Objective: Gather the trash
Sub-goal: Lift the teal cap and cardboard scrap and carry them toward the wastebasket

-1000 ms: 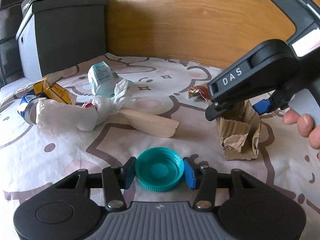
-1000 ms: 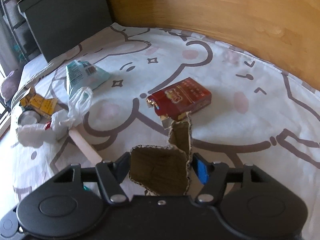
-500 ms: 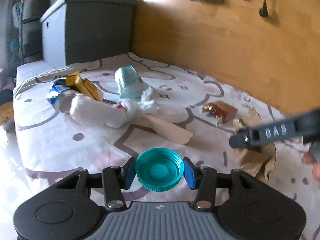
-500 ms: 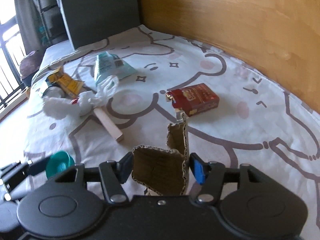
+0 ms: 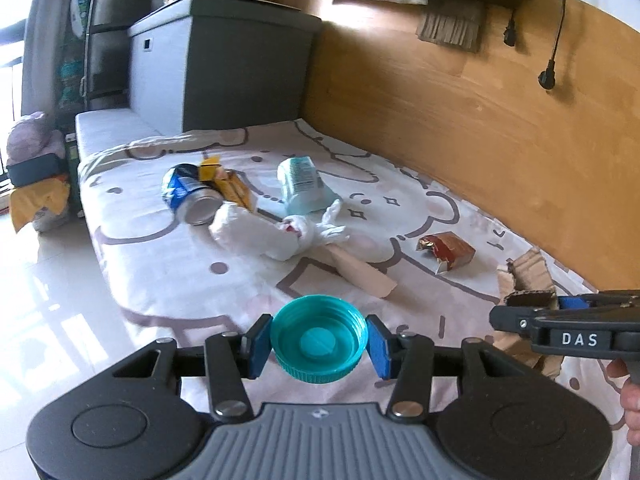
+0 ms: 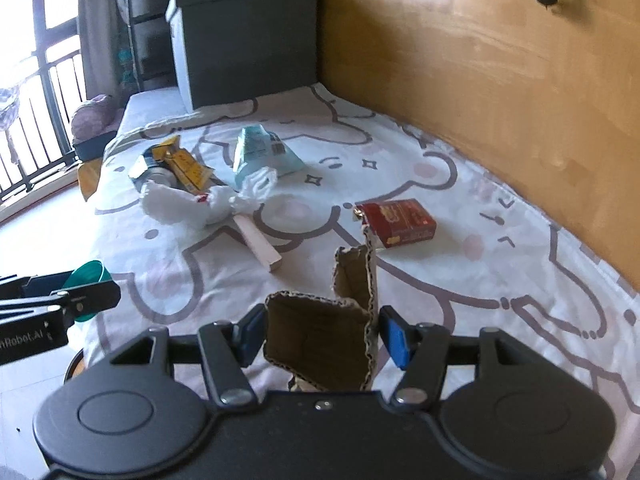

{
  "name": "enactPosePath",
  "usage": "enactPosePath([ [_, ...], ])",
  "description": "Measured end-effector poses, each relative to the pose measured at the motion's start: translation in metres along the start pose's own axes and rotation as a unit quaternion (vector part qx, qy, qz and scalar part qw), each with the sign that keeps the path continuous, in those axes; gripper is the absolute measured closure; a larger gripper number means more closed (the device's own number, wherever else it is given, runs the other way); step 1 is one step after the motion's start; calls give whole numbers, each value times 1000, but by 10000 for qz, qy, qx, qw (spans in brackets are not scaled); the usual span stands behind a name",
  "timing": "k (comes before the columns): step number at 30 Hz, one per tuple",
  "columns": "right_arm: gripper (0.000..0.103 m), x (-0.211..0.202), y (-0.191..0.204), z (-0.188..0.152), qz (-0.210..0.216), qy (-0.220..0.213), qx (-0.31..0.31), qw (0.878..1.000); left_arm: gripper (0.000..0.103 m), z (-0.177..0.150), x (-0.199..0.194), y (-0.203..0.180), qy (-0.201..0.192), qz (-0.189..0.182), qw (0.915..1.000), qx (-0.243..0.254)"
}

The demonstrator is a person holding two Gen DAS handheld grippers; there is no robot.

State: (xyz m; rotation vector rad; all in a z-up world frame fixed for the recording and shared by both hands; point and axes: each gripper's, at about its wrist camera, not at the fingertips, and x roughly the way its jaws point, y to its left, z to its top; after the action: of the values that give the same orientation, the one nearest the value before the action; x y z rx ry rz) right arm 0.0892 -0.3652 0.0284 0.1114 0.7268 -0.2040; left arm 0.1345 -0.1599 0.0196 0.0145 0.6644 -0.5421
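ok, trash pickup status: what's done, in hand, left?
Done: no bin or bagged pieces in view. In hand: left gripper holds the teal cap; right gripper holds torn cardboard. Left on the bed sheet: can, yellow box, mint pouch, white bag, wooden stick, red pack.

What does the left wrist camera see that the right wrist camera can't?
Only the left wrist view shows a person's hand and the inside of the teal cap in the left gripper. Only the right wrist view shows the window railing and the cardboard up close in the right gripper. Both show the red box, can and white bag.
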Motion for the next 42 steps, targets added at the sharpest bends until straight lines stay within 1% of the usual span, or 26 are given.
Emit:
enactPosePath([
  [5, 42, -20, 11, -2, 263, -228, -46, 9994, 53, -4, -23, 10, 10, 152, 9999, -82],
  [15, 42, -39, 46, 0, 438, -353, -291, 9980, 53, -10, -64, 36, -98, 500, 9984, -245],
  [22, 42, -38, 81, -2, 657, -323, -468, 9962, 53, -16, -92, 63, -214, 779, 9961, -360],
  [30, 42, -32, 130, -3, 951, -266, -753, 9923, 53, -26, -117, 105, -272, 1108, 9912, -666],
  [36, 42, -25, 167, -3, 1175, -210, -959, 9882, 53, -37, -129, 135, -259, 1251, 9879, -880],
  [42, 42, -13, 210, -6, 1441, -94, -1174, 9825, 53, -48, -132, 162, -161, 1379, 9849, -1036],
])
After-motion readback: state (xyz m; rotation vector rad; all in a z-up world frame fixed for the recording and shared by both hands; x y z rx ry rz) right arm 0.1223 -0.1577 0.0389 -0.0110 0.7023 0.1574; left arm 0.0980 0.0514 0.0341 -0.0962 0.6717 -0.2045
